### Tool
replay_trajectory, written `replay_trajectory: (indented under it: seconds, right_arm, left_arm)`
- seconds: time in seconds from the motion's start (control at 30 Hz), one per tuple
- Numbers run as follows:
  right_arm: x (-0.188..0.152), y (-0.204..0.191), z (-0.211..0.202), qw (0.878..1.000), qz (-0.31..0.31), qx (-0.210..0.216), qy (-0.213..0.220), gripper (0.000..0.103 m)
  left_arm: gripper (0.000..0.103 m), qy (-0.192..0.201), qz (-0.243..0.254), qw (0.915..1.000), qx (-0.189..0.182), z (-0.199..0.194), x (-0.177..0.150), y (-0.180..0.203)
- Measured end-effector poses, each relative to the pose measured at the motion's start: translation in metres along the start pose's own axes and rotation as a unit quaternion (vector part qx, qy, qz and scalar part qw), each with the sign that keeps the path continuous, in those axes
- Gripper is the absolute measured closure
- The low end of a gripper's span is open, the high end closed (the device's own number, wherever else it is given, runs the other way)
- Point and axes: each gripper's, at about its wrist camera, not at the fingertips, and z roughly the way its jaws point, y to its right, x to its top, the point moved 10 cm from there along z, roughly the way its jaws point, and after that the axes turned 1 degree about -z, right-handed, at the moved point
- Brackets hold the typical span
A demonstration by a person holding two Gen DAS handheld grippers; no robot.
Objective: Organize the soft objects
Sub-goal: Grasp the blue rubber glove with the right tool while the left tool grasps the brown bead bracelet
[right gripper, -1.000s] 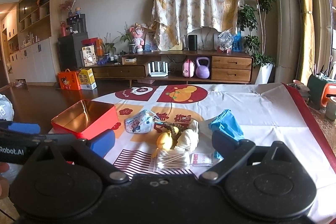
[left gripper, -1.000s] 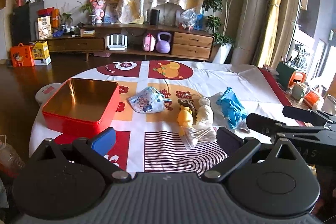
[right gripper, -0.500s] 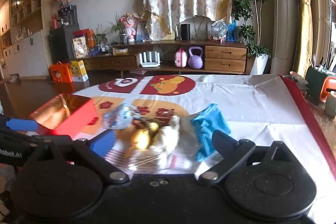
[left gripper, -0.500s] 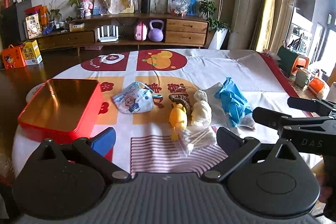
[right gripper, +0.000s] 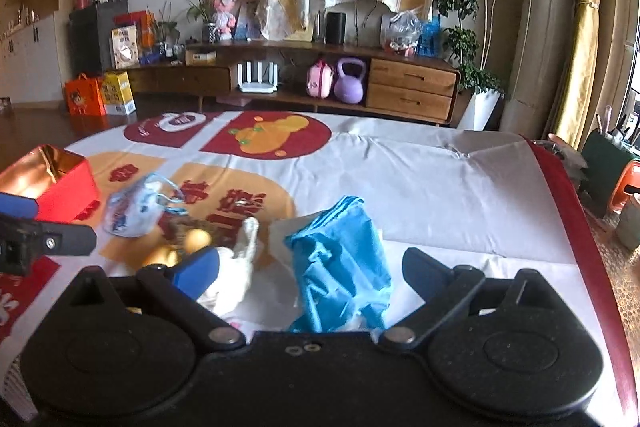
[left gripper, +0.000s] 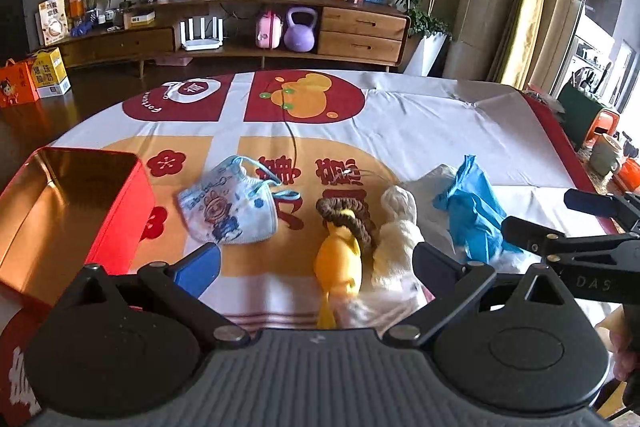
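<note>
On the patterned tablecloth lie a printed child's face mask [left gripper: 232,211], a yellow soft duck [left gripper: 339,259], a brown hair scrunchie [left gripper: 352,217], a white plush piece [left gripper: 398,227] and a crumpled blue glove [left gripper: 472,211]. An open red tin [left gripper: 64,211] stands at the left. My left gripper [left gripper: 316,261] is open, its jaws straddling the duck and scrunchie from just above. My right gripper [right gripper: 310,263] is open over the blue glove [right gripper: 340,259] and white plush [right gripper: 240,267]; the mask [right gripper: 132,211] and tin [right gripper: 52,183] lie to its left.
A white packet [left gripper: 436,179] lies under the glove. The right gripper's arm [left gripper: 580,247] reaches in from the right. A green pen holder [left gripper: 584,111] and orange cup [left gripper: 628,175] stand off the table's right edge. A wooden sideboard [left gripper: 248,39] lines the far wall.
Both grippers have moved forward and down toward the pile of soft things; the left now hangs over the duck, the right over the blue glove. Both stay open.
</note>
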Motion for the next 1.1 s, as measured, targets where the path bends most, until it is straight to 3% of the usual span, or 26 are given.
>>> replay_trajectory:
  seconds: [0.33, 0.47, 0.6, 0.67, 1.0, 1.1]
  right_arm:
    - [-0.009, 0.006, 0.041, 0.999, -0.016, 0.002, -0.036, 0.021]
    - [-0.013, 0.007, 0.050, 0.999, -0.022, -0.002, -0.043, 0.026]
    - [-0.018, 0.009, 0.059, 0.998, -0.022, -0.004, -0.055, 0.033]
    - [-0.020, 0.010, 0.062, 0.998, -0.024, -0.008, -0.058, 0.035]
    - [-0.030, 0.009, 0.076, 0.997, -0.028, -0.012, -0.075, 0.051]
    - [-0.033, 0.010, 0.077, 0.996, -0.030, -0.016, -0.077, 0.060]
  left_arm:
    - [0.002, -0.017, 0.023, 0.9995, 0.011, 0.050, 0.015, 0.009]
    - [0.017, -0.031, 0.023, 0.9992, 0.006, 0.069, 0.020, 0.012]
    - [0.020, -0.039, 0.027, 0.9989, 0.002, 0.085, 0.023, 0.016]
    - [0.031, -0.052, 0.027, 0.9983, 0.002, 0.093, 0.021, 0.016]
    - [0.043, -0.094, 0.002, 0.9954, -0.014, 0.119, 0.010, 0.014]
    - [0.058, -0.097, -0.002, 0.9951, -0.018, 0.122, 0.010, 0.015]
